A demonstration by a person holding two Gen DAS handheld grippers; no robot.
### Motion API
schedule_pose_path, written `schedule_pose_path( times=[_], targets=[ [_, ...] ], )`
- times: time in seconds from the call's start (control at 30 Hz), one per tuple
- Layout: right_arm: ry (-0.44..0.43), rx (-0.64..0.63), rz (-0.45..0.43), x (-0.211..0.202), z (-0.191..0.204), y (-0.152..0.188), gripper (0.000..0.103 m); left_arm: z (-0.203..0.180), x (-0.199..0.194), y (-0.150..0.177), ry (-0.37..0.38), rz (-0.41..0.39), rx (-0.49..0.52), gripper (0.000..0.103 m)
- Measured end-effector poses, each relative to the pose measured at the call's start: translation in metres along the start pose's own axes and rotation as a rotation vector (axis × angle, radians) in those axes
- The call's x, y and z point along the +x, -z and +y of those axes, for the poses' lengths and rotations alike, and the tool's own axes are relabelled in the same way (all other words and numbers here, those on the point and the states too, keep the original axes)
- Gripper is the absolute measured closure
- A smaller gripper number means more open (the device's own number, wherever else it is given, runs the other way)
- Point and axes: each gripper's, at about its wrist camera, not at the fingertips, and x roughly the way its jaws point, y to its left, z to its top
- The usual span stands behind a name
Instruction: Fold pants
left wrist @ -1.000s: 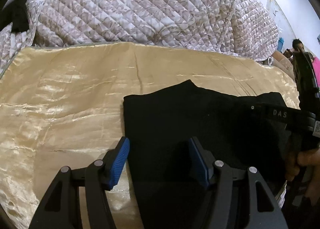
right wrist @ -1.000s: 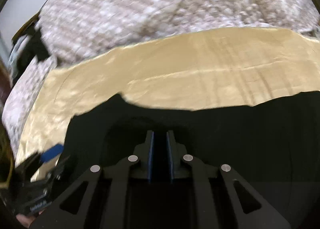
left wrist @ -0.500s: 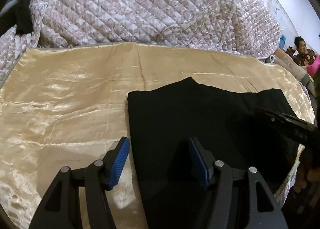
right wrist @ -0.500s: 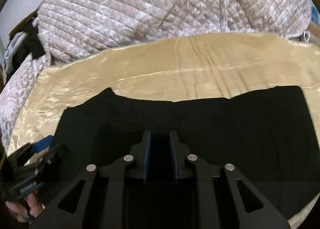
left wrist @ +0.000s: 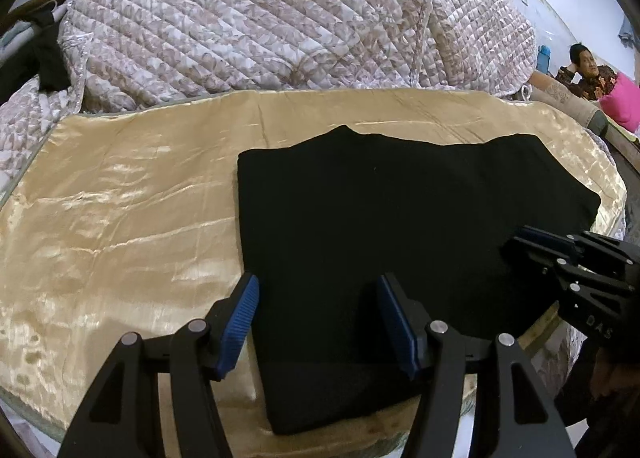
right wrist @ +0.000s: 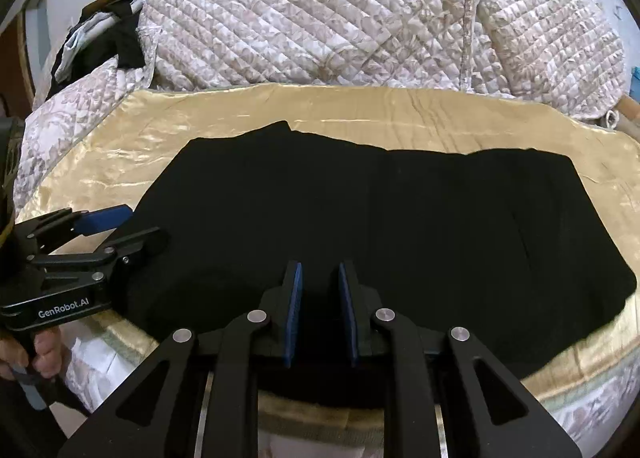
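So this is a bed with a shiny gold sheet (left wrist: 120, 226) spread over it and a big quilted blanket (left wrist: 280, 26) heaped up at the back. My left gripper (left wrist: 318, 318) hangs with its blue pads spread wide and nothing between them but air, right over the near left corner of the black pants (left wrist: 400, 218). My right gripper (right wrist: 319, 310) has just been opening a bit, but the gap is narrow and no cloth is caught in it as far as I can see; it hovers over the near edge, mid-garment. The pants lie flat across the sheet as a wide rectangle, looks like they're already folded down once, with a little bump along the far edge.

I reckon the next fold is end over end. For that I'd drop each gripper to a corner on one short side, pinch all the layers and not just the top one, lift both evenly and carry across so the edges line up. The sheet looks slippery, so I'd go slow or the whole stack could slide.
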Motion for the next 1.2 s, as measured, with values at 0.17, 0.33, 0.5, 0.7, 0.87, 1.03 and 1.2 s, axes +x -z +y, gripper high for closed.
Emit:
schedule_pose_path(
  times=[0.17,0.33,0.5,0.7,0.87,1.03,1.2],
  targets=[
    [0.008,-0.004,-0.015,-0.006,0.001,0.007,0.084,0.002,-0.001,0.003,-0.001,0.0,-0.016,0.037],
    [0.012,0.023,-0.014,-0.009,-0.005,0.01,0.083,0.01,-0.002,0.008,0.035,0.015,-0.061,0.037],
    [-0.018,0.097,-0.01,-0.01,-0.016,0.011,0.083,0.009,-0.004,0.007,0.036,0.018,-0.053,0.037],
    [0.055,0.162,-0.027,-0.016,-0.03,0.013,0.083,0.014,-0.003,0.005,0.017,0.02,-0.074,0.037],
    [0.135,0.29,-0.051,-0.019,-0.067,0.013,0.083,0.018,-0.003,0.001,0.001,0.022,-0.08,0.037],
    [0.235,0.465,-0.094,-0.031,-0.107,0.022,0.063,0.02,-0.003,-0.001,-0.003,0.023,-0.087,0.037],
    [0.259,0.62,-0.221,-0.059,-0.13,0.034,0.055,0.02,-0.003,-0.002,-0.002,0.025,-0.086,0.037]
  ],
)
